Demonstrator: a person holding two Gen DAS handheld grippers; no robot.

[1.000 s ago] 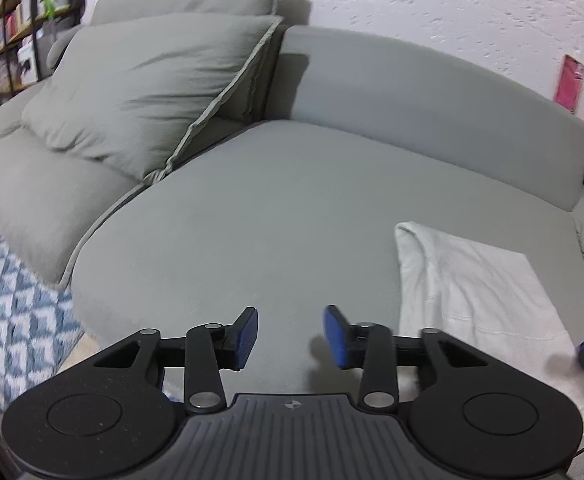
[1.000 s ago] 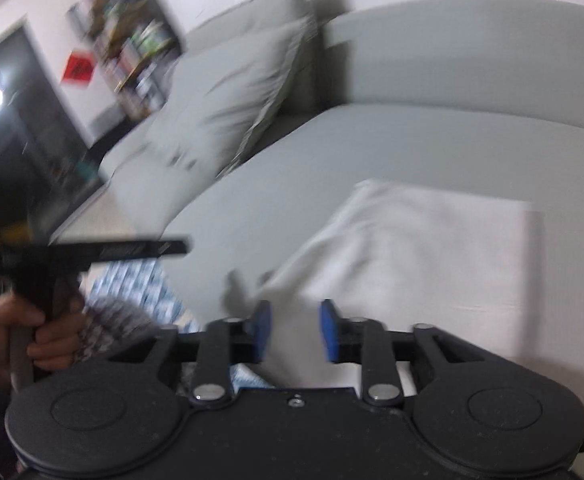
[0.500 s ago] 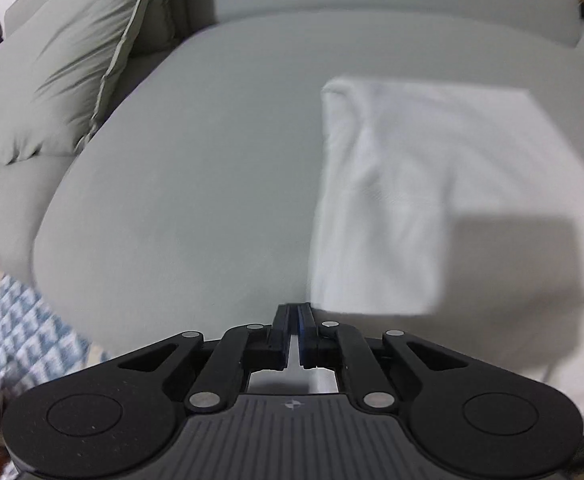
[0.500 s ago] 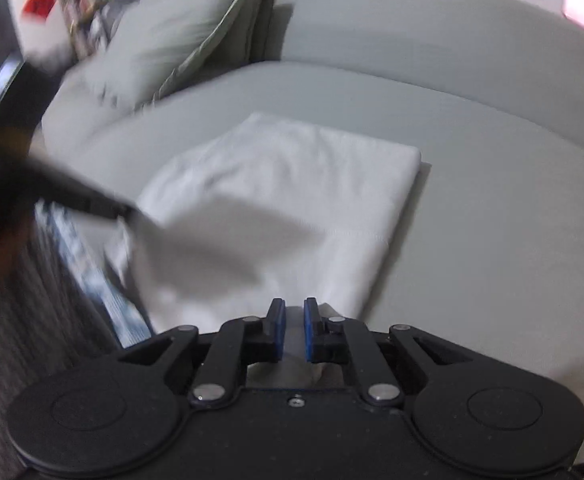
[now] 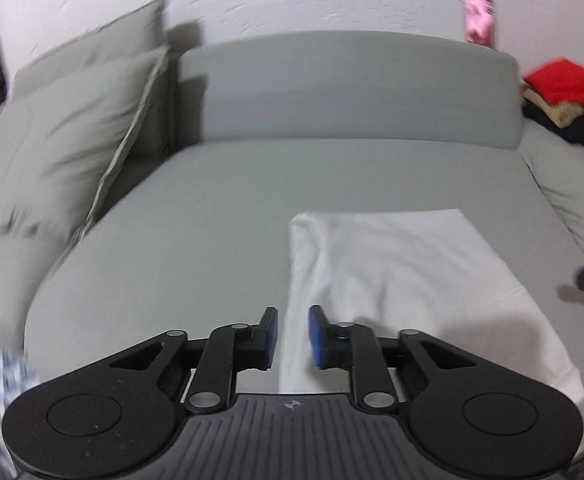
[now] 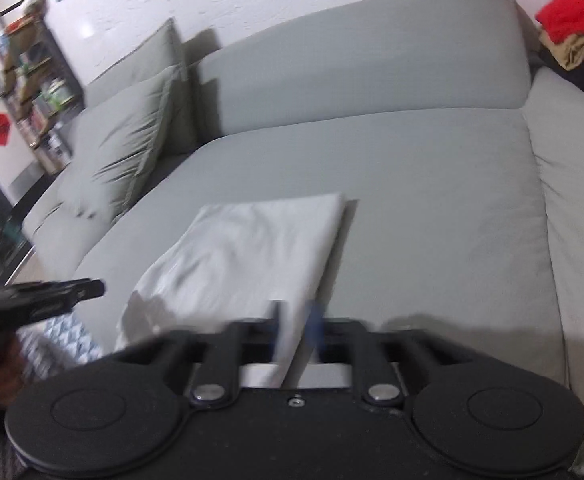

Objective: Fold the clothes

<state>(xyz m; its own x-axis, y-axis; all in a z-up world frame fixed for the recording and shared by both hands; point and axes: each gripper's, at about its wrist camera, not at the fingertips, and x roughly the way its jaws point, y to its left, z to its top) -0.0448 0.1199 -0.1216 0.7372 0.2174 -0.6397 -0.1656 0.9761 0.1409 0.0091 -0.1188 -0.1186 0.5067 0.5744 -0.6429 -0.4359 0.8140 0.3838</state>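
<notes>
— While my two claws sit at the near edge of the white garment [image 5: 404, 264], what is different from a moment ago?

— Half a second back my left claw [image 5: 293, 336] was pinched almost shut at the near left corner. Now its jaws are opening, and the cloth's edge shows in the gap with no pad pressing on it. My right claw [image 6: 296, 328] had a narrow gap then; now it is clamped, and a strip of white cloth runs between its fingers.

— And the garment itself?

— It lies where it did, a folded rectangle flat on the grey sofa seat [image 5: 195, 216], its near edge at my claws.

— So what does that mean for the fold?

— I hold only one corner. I judge the left must bite again before I can lift the edge evenly.
</notes>
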